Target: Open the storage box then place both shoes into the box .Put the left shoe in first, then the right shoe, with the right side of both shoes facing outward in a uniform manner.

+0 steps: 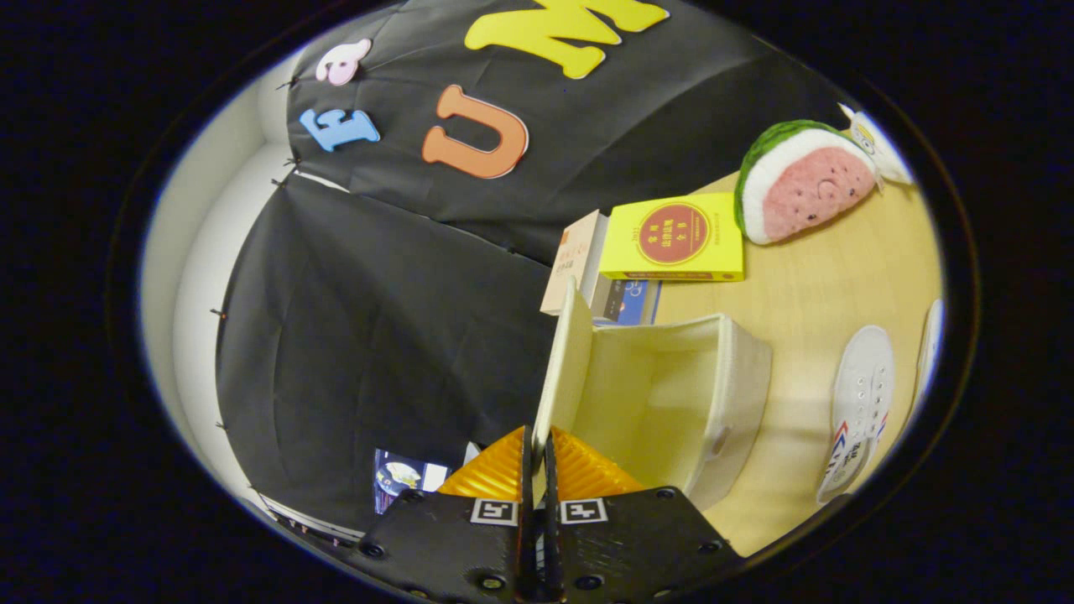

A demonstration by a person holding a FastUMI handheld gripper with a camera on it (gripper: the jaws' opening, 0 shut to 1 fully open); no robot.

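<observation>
A cream fabric storage box (730, 369) stands on the wooden table, just ahead of my fingers, and its inside shows bare. Its lid (560, 369) is swung up on edge, and the lid's near edge runs down into the narrow gap between my fingers. My gripper (538, 449) is shut on the lid. The whole scene is tilted in this view. Beyond the box to the right, a white sneaker (860, 403) lies on the table. A second white shoe (930, 348) shows as a sliver past it.
Behind the box, a yellow book (675, 236) rests on a few other books (579, 260). A watermelon-slice plush (805, 180) lies further back, with a small pale toy (877, 143) beside it. The wooden table (805, 294) has bare room between box and shoes.
</observation>
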